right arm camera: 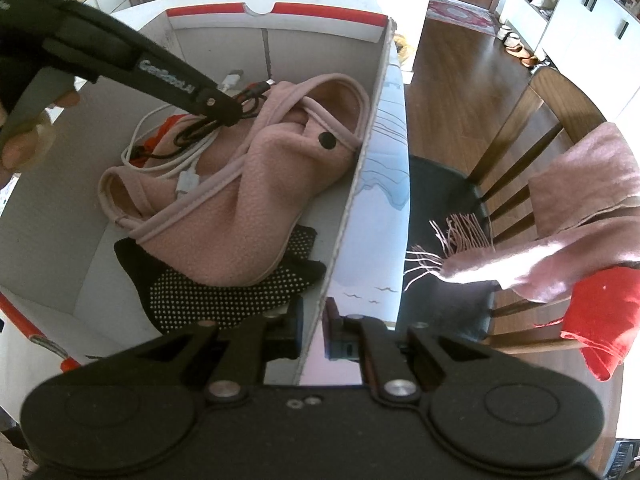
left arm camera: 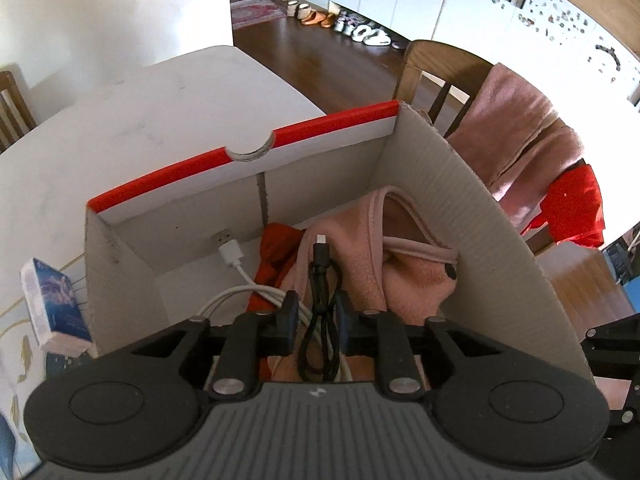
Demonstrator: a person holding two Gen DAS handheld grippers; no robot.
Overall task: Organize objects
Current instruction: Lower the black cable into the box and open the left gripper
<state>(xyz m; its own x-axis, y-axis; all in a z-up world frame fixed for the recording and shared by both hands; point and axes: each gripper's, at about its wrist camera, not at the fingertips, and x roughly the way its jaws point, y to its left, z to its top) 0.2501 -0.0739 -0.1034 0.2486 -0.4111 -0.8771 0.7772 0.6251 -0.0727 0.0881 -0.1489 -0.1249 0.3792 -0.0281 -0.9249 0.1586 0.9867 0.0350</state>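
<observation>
A white cardboard box with a red rim [left arm camera: 320, 124] [right arm camera: 320, 16] stands on the table. In it lie a pink fleece garment [left arm camera: 400, 264] [right arm camera: 260, 184], a red cloth [left arm camera: 276, 248], a white cable [left arm camera: 232, 252] [right arm camera: 188, 172], black dotted socks [right arm camera: 224, 292] and a coiled black cable [left arm camera: 320, 264] [right arm camera: 252, 94]. My left gripper [left arm camera: 316, 308] [right arm camera: 230, 114] reaches down into the box. Its fingers stand slightly apart with the black cable loose between them, resting on the fleece. My right gripper [right arm camera: 314, 332] is shut on the box's right wall near the front corner.
A blue-and-white tissue pack [left arm camera: 56, 304] lies left of the box on the white table [left arm camera: 140, 100]. To the right stands a wooden chair [right arm camera: 520, 128] with a pink fringed scarf [right arm camera: 580, 208] and a red cloth [right arm camera: 608, 312] draped over it. Beyond is wooden floor.
</observation>
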